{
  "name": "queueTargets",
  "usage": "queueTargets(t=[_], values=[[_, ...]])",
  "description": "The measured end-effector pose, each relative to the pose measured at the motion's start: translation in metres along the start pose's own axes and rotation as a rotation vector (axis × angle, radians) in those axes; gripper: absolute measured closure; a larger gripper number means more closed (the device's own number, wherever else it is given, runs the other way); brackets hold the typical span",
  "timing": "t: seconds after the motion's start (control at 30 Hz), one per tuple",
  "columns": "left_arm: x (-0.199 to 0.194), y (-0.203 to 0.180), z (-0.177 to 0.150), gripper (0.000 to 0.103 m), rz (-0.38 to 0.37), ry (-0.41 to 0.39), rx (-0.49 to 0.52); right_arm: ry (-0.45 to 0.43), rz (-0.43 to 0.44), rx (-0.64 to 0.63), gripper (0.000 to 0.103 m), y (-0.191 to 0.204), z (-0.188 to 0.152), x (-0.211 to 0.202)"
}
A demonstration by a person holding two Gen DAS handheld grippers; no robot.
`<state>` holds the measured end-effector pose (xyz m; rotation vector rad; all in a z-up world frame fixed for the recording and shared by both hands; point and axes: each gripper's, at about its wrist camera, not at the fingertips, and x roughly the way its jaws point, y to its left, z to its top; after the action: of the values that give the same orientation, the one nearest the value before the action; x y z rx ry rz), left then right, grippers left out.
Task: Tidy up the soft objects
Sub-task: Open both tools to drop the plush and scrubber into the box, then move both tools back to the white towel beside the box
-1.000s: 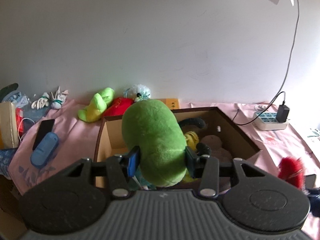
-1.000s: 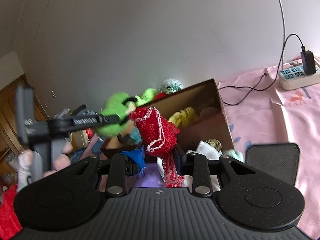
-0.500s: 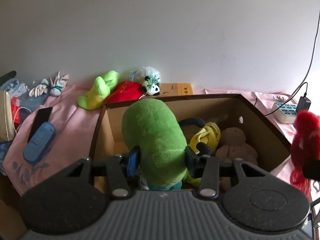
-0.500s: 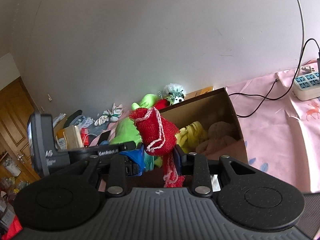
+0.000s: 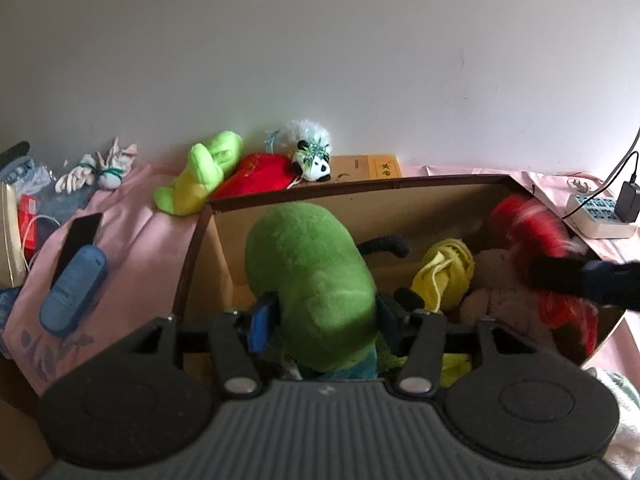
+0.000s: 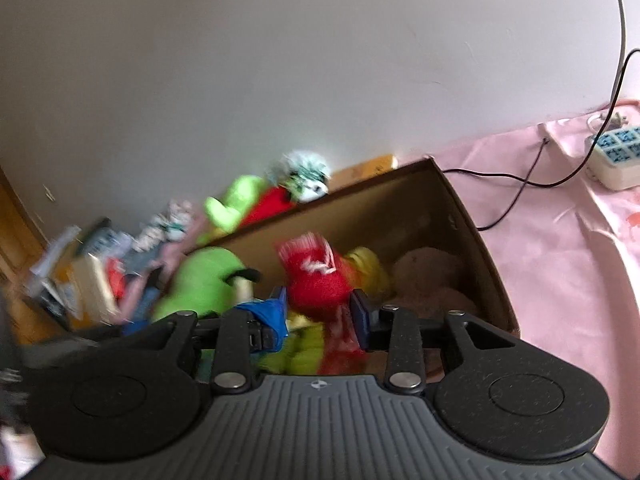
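My left gripper [image 5: 326, 316] is shut on a big green plush [image 5: 312, 280] and holds it inside the open cardboard box [image 5: 360, 196]. My right gripper [image 6: 320, 316] is shut on a red knitted soft toy [image 6: 316, 280] with white yarn, low inside the same box [image 6: 472, 240]. The red toy [image 5: 532, 232] and the right gripper's fingers [image 5: 580, 276] show at the box's right in the left wrist view. A yellow cloth [image 5: 444, 272] and a brown plush [image 5: 496, 292] lie in the box. The green plush [image 6: 200, 280] shows blurred at left in the right wrist view.
Behind the box lie a lime-green plush [image 5: 200, 180], a red cushion [image 5: 256, 176] and a small panda toy [image 5: 312, 156]. A blue case [image 5: 74, 288] and a phone [image 5: 78, 236] lie left on the pink cloth. A power strip [image 5: 600, 216] with cables sits right.
Both grippers have moved forward and down into the box with their toys. The red toy has gone from beside the box's right edge to inside it.
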<state>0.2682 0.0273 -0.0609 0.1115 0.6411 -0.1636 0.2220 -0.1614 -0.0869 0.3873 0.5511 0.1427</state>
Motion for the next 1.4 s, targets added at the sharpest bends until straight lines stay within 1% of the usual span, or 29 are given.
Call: queueTargets(t=[0.07,0.17,0.3,0.43,0.67,1.03,1.2,1.4], values=[[0.002,0.000,-0.001,0.041,0.005,0.008,0.009,-0.012,-0.010,-0.017,0.085,-0.001,-0.001,0.001],[0.004,0.003,-0.002,0.039,-0.001,0.025,0.003,-0.024,0.007,0.005,0.084,-0.006,-0.001,-0.003],[-0.004,0.005,-0.001,0.037,-0.007,0.029,-0.017,-0.035,0.018,0.031,0.084,-0.009,-0.001,-0.010],[-0.019,0.004,0.001,0.035,0.019,0.015,-0.020,-0.041,0.023,0.072,0.083,-0.009,-0.003,-0.020],[-0.049,-0.001,0.000,0.035,0.073,0.014,-0.036,-0.057,0.012,0.088,0.083,-0.004,-0.012,-0.047],[-0.094,-0.016,-0.017,0.034,0.112,-0.002,-0.029,-0.066,-0.011,0.009,0.083,0.013,-0.042,-0.084],[-0.108,-0.019,-0.031,0.034,0.118,0.017,-0.047,-0.068,-0.012,-0.005,0.083,0.014,-0.058,-0.097],[-0.118,-0.025,-0.054,0.034,0.122,0.054,-0.052,-0.061,-0.038,-0.043,0.083,0.014,-0.079,-0.108]])
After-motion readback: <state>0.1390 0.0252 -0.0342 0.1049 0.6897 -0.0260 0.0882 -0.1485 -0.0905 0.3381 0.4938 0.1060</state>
